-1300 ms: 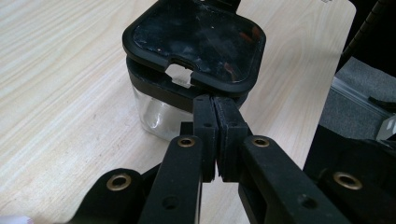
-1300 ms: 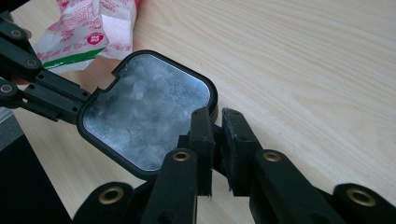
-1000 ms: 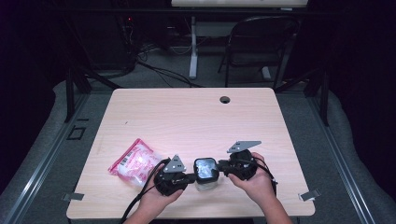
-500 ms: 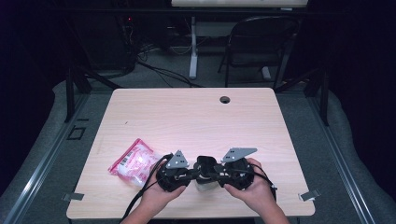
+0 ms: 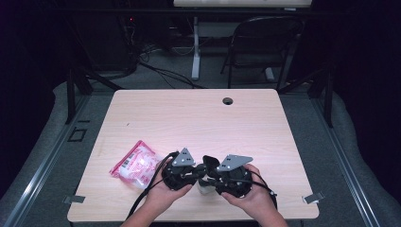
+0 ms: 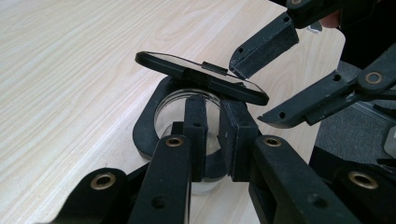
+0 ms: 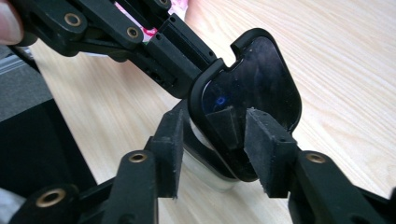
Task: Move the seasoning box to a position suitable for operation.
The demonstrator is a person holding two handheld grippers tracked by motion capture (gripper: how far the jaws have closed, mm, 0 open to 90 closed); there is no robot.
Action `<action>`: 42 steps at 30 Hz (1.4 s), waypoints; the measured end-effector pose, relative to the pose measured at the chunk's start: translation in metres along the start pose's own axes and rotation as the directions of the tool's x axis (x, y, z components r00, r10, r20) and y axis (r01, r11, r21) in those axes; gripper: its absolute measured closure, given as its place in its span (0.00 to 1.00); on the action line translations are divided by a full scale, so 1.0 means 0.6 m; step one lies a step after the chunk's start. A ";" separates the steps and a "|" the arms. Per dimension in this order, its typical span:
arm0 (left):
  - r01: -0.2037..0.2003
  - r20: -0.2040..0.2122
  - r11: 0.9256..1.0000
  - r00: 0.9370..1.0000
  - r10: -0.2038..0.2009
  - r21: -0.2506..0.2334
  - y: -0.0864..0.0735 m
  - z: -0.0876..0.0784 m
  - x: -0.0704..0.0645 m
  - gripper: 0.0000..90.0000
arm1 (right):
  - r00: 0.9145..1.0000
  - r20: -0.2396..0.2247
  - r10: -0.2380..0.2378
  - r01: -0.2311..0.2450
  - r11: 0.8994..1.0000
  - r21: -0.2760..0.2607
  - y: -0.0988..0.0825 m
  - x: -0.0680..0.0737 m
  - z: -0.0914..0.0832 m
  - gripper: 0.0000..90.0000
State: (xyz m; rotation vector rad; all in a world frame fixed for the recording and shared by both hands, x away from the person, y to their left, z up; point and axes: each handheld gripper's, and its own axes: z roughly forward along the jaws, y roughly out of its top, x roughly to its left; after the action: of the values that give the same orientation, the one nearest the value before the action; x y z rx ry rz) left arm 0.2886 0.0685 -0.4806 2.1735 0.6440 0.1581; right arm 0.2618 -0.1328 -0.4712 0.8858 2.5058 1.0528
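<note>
A small clear container (image 6: 187, 116) with a black rim stands near the table's front edge, and its black flip lid (image 6: 201, 77) is raised and tilted. My left gripper (image 6: 214, 135) is shut on the container's black rim at the hinge side; its jaws have just been opening a little, with the rim still between them. My right gripper (image 7: 215, 156) is open just in front of the lid (image 7: 252, 84), its jaws having just been opening with nothing pressed between the pads. From above, the left gripper (image 5: 198, 174) and right gripper (image 5: 213, 171) meet over the container (image 5: 204, 188).
A pink and white packet (image 5: 137, 163) lies on the wooden table (image 5: 198, 123) left of my hands. A round cable hole (image 5: 228, 100) sits near the far edge. A black chair (image 5: 265, 42) stands behind the table.
The right gripper has moved left and nearer, close against the left one. The lid, flat and shiny before, now stands tilted up. The right jaws have spread apart.
</note>
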 end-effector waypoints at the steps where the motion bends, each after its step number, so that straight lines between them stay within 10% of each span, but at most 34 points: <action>1: 0.001 -0.003 1.000 1.000 -0.001 0.003 0.000 0.001 0.000 0.90 | 1.000 0.002 0.002 -0.002 1.000 0.001 0.000 0.000 0.001 0.67; 15: 0.016 -0.096 0.999 0.995 -0.013 0.033 -0.005 0.029 0.028 0.71 | 1.000 -0.011 0.010 -0.010 1.000 -0.001 0.002 -0.004 -0.006 0.72; 42: 0.002 -0.122 0.998 0.993 0.005 0.058 -0.015 0.056 0.041 0.79 | 0.999 0.008 0.047 -0.047 0.998 -0.045 -0.012 -0.026 -0.050 0.89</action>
State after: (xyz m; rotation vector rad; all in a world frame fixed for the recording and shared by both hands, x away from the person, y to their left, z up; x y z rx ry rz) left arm 0.3171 0.0618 -0.5114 2.2334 0.7237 0.2781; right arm 0.2569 -0.1631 -0.4549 0.9388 2.4558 1.1124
